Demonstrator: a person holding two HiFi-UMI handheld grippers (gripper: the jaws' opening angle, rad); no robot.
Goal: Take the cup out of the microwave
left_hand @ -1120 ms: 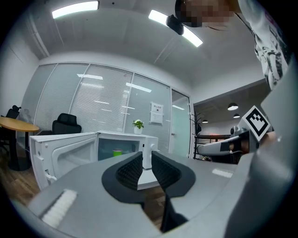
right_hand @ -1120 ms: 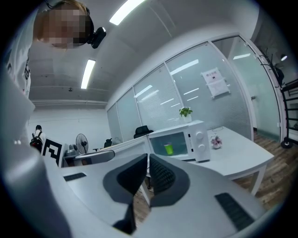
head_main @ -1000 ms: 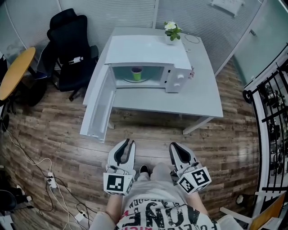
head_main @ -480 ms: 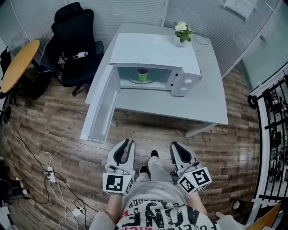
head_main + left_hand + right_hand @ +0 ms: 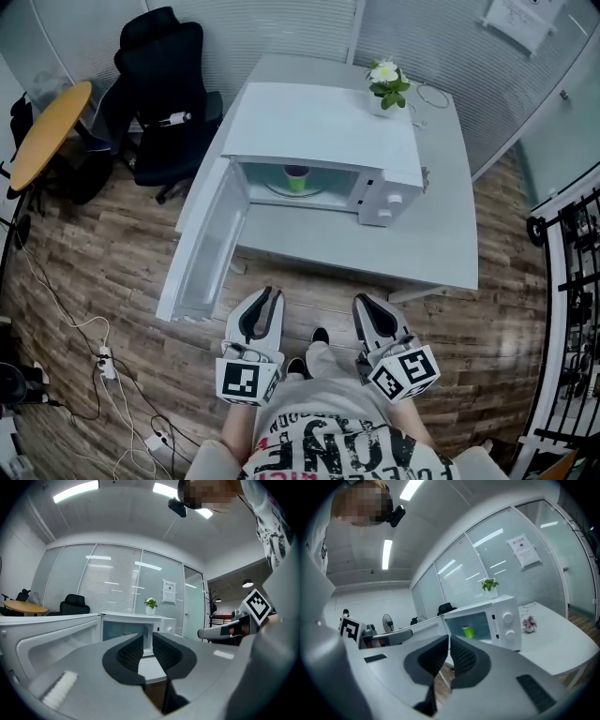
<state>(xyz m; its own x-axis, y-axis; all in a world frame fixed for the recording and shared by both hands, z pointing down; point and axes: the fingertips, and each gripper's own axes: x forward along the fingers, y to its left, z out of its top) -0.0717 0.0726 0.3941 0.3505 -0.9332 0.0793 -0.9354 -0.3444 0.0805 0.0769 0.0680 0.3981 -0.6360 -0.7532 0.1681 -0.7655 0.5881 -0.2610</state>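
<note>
Both left claw point(image 5: 266, 295) and right claw point(image 5: 366, 302) gape empty, well apart from the cup point(image 5: 296, 177) inside the microwave point(image 5: 319, 122).

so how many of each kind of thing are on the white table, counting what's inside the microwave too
microwave: 1
cup: 1 (green, inside the microwave)
potted plant: 1
small pink flower ornament: 1
cable: 1
total: 5
</note>
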